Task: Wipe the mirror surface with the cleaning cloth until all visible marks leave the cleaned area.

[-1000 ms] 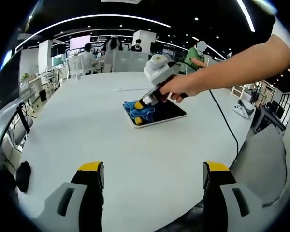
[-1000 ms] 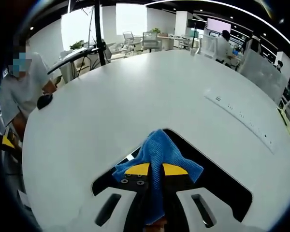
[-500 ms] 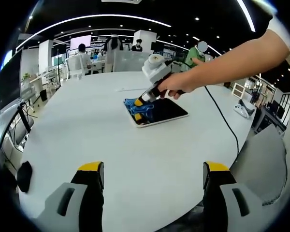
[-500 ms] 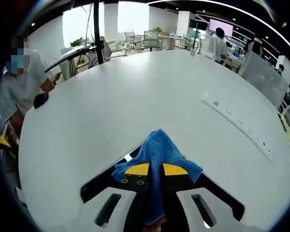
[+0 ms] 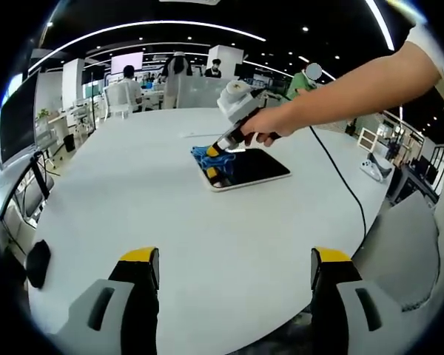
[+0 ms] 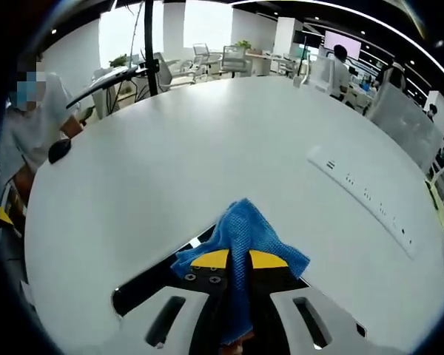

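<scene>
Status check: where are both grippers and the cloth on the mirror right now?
Right gripper shut on blue cloth, at mirror end. Left gripper open, empty, hanging back over the table. Nothing blocking.

left gripper [image 5: 226,270]: fingers spread, hovering | right gripper [image 5: 213,161]: fingers clamped, hand [image 5: 270,124] gripping it

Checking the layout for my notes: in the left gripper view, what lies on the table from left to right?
Small black object at the table edge → blue cleaning cloth → dark rectangular mirror → black cable.
</scene>
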`<state>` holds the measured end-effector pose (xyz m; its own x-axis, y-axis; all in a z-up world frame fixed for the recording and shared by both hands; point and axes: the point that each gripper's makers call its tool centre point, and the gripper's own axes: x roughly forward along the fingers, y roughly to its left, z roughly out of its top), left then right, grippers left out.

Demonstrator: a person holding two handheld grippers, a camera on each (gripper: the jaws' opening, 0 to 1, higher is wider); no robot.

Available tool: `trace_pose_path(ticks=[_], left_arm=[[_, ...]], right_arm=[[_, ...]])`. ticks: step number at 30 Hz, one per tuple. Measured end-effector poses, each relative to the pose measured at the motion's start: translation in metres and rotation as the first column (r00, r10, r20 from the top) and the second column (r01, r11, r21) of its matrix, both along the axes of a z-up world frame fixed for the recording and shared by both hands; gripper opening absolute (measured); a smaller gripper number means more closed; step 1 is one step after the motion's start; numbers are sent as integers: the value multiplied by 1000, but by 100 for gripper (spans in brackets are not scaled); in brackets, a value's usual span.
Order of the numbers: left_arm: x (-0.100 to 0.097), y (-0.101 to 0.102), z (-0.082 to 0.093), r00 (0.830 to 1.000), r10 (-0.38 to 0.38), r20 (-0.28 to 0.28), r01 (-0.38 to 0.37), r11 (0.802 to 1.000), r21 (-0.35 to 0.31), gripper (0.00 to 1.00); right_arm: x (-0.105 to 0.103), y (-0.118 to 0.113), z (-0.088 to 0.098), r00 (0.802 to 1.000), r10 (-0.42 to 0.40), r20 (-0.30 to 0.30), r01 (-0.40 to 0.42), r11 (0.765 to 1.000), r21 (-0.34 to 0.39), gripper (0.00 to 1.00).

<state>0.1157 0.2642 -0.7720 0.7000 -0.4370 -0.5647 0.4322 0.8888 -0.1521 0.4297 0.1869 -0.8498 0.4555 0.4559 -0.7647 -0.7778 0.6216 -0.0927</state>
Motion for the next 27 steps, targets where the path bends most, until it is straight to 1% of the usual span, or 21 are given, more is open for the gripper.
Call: trace_pose_path(ticks=[8, 11, 15, 17, 18, 21, 23, 27], left_arm=[[-4, 3, -2, 1000, 13, -5, -13, 1000, -3, 85], [-6, 4, -2, 1000, 15, -7, -15, 1000, -4, 85], [-6, 4, -3, 1000, 19, -8, -19, 1000, -7, 85], [-5, 3, -3, 1000, 18, -6, -18, 1000, -8, 85], [-5, 3, -2, 1000, 18, -5, -18, 1000, -9, 85], [-4, 4, -1, 1000, 22, -3, -22, 1000, -10, 85], [-4, 5, -1, 1000, 22, -1, -22, 1000, -7, 85], [-4, 6, -1, 1000, 25, -1, -25, 1000, -7, 85]], right_arm=[[4, 2, 0, 1000, 2, -4, -2, 1000, 0, 4], [4, 3, 0, 999, 32, 11, -32, 999, -5, 3], [6, 3, -1, 1000, 16, 7, -16, 1000, 0, 3], [4, 6, -1, 1000, 21, 3, -21, 1000, 4, 3], [4, 6, -1, 1000, 23, 9, -23, 1000, -8, 3], [4, 6, -1, 1000, 28, 7, -28, 1000, -6, 3], [7, 8, -3, 1000, 29, 7, -29, 1000, -10, 3], [5, 9, -2, 1000, 31, 5, -31, 999, -9, 3]])
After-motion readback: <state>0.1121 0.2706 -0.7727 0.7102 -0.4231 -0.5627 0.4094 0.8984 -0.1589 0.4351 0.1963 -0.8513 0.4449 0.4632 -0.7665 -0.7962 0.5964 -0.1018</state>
